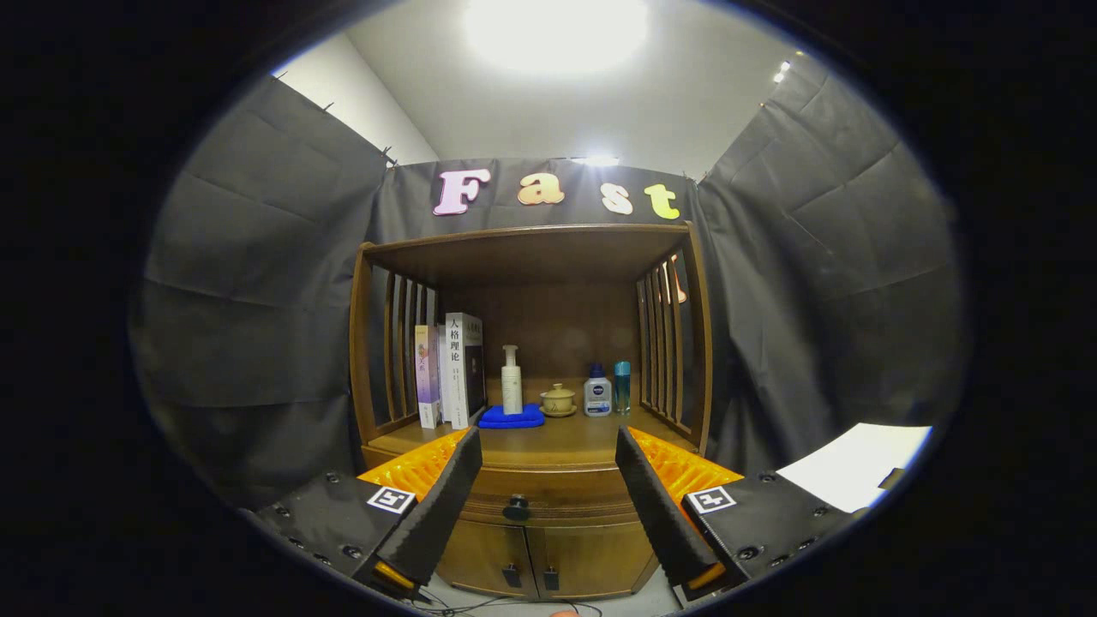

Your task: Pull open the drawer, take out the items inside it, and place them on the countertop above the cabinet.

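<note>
A brown wooden cabinet (531, 480) stands ahead against the booth wall. Its drawer (548, 490) is closed, with a dark round knob (516, 507) on its front. The knob sits between my two fingers and well beyond them. My gripper (548, 447) is open, nothing held, its fingers (441, 506) spread either side of the drawer front. The countertop (557, 441) lies just above the drawer, under a slatted open shelf frame.
On the countertop stand books (450, 370) at the left, a blue cloth (512, 417), a white pump bottle (512, 380), a small lidded cup (558, 400), a white bottle (597, 391) and a teal bottle (622, 386). Two lower doors (536, 561) sit beneath the drawer. White paper (853, 467) lies at right.
</note>
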`<state>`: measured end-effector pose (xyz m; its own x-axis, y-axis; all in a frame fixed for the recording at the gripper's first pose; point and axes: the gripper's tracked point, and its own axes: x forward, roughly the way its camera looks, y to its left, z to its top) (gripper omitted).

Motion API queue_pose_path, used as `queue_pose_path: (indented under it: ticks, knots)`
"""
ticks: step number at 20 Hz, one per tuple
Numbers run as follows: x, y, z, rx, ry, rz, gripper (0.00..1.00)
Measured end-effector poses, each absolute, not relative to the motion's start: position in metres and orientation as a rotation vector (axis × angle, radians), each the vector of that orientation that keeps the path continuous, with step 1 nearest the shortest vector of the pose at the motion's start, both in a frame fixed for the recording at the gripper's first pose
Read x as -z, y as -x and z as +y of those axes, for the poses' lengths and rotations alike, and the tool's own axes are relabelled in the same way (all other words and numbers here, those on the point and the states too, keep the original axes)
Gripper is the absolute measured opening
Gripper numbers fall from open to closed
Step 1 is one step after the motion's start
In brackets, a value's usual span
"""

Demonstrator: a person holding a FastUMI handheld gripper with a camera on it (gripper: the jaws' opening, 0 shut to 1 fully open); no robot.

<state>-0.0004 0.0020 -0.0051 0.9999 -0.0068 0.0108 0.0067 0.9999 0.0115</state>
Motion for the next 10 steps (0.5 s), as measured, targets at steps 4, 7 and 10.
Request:
queue_pose_path:
  ticks: [4, 7, 10]
  knots:
    - [0.0069, -0.0015, 0.0028, 0.003, -0.011, -0.007, 0.99]
    - [0.0103, -0.0015, 0.0030, -0.005, -0.006, 0.007, 0.99]
    - [0.0140, -0.0046, 0.0045, -0.015, -0.006, 0.023, 0.99]
